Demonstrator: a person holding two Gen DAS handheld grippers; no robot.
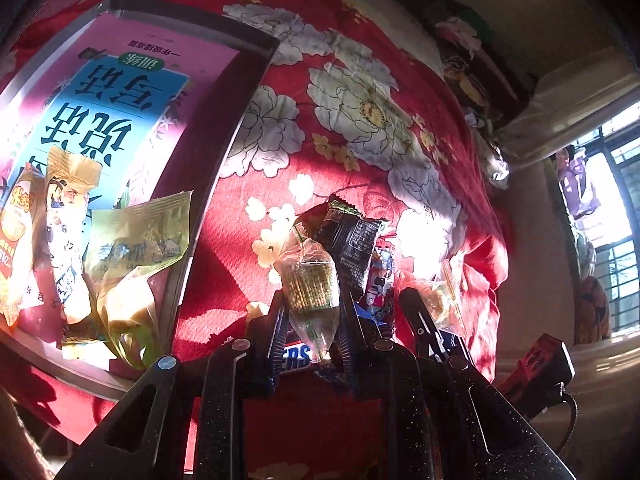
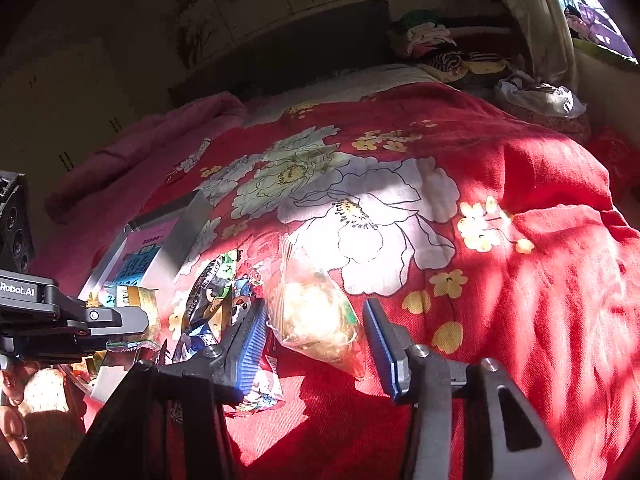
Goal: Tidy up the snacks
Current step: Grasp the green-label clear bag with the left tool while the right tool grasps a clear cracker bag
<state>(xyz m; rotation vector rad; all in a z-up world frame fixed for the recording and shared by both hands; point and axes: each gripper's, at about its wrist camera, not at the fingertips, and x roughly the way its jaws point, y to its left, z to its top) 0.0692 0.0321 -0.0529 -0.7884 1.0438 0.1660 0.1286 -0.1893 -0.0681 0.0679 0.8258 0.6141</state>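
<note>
While the left hand-held gripper [image 1: 310, 320] pinches a clear cracker packet [image 1: 310, 280], the tray [image 1: 208, 216] lies to its left.

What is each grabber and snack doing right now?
left gripper: shut on the clear cracker packet, lifted.
right gripper: open around the clear snack bag, which lies on the red blanket.
black packet: lying in the pile.
green packet: resting in the tray.
</note>
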